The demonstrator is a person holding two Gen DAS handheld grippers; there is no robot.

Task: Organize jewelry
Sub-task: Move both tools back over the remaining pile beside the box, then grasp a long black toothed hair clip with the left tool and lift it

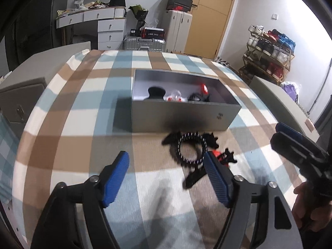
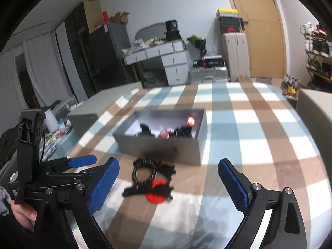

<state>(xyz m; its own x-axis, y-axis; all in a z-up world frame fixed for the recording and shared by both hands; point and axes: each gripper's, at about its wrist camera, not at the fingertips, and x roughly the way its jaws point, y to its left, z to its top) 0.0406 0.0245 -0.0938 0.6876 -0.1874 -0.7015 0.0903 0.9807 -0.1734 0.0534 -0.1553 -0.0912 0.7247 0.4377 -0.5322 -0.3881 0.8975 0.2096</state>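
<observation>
A small heap of jewelry lies on the plaid cloth just in front of an open grey box point(image 1: 182, 112) point(image 2: 157, 147). In it are a black beaded bracelet point(image 1: 193, 134) point(image 2: 145, 161), black lacy pieces point(image 1: 209, 140) point(image 2: 166, 169) and a red piece point(image 1: 217, 153) point(image 2: 155, 197). Inside the box are a black item point(image 1: 156, 92), a red-and-white one point(image 1: 174, 97) and a red one point(image 1: 204, 88). My left gripper point(image 1: 165, 157) is open and empty, its right finger overlapping the heap. My right gripper point(image 2: 168, 162) is open wide, empty, just short of the heap.
The plaid cover point(image 1: 83, 124) lies over a grey-framed bed. Each gripper shows in the other's view: the right gripper point(image 1: 280, 132) at the right, a left finger point(image 2: 83, 161) at the left, with hands point(image 1: 305, 207) point(image 2: 20, 213). Beyond stand a white dresser point(image 1: 108, 29), suitcases point(image 1: 145, 43) and a shoe rack point(image 1: 267, 56).
</observation>
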